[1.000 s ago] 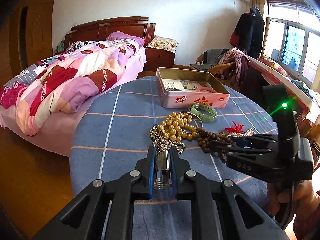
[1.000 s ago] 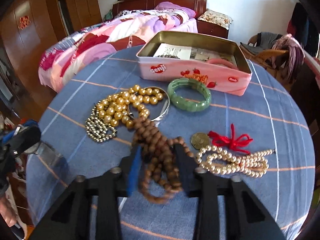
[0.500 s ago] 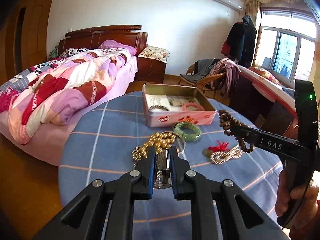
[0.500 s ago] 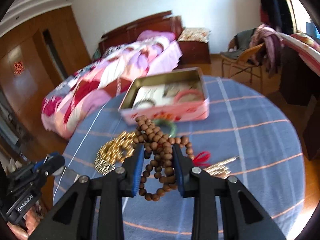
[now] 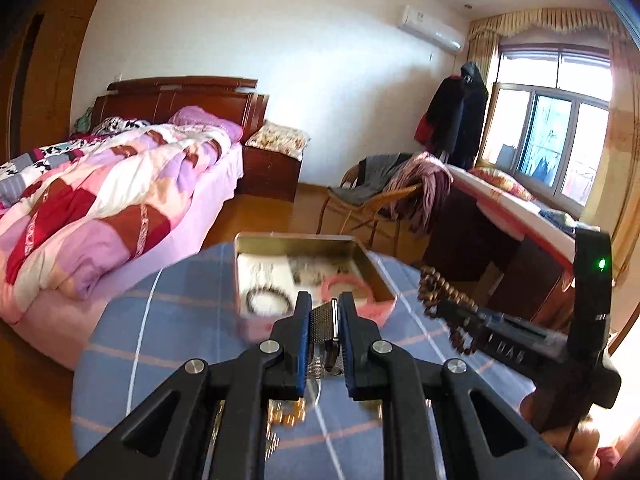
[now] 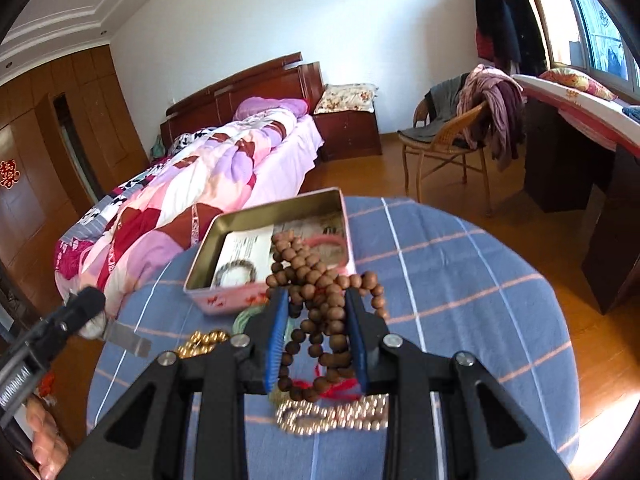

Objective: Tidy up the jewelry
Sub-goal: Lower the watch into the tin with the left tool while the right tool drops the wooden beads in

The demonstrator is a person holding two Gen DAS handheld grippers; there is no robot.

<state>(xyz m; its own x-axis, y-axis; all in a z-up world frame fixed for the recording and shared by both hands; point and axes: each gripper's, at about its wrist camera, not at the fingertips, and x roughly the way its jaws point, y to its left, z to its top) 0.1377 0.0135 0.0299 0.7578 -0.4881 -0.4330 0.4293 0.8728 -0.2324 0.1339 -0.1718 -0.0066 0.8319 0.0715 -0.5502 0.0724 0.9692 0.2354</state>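
My right gripper (image 6: 316, 332) pinches the bunched wooden bead strand (image 6: 320, 300), lifted off the bench (image 6: 460, 280) — the open tin (image 6: 280, 216) lies just ahead and below. My left gripper (image 5: 324, 320) is clamped on a mesh watch band (image 5: 322, 322), equally near the tin.

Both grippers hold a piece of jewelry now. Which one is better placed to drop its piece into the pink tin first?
Probably the right. The right gripper holds the brown bead string lifted, hanging just before the open pink tin. The left gripper, shut on a metal mesh band, looks a little further back.
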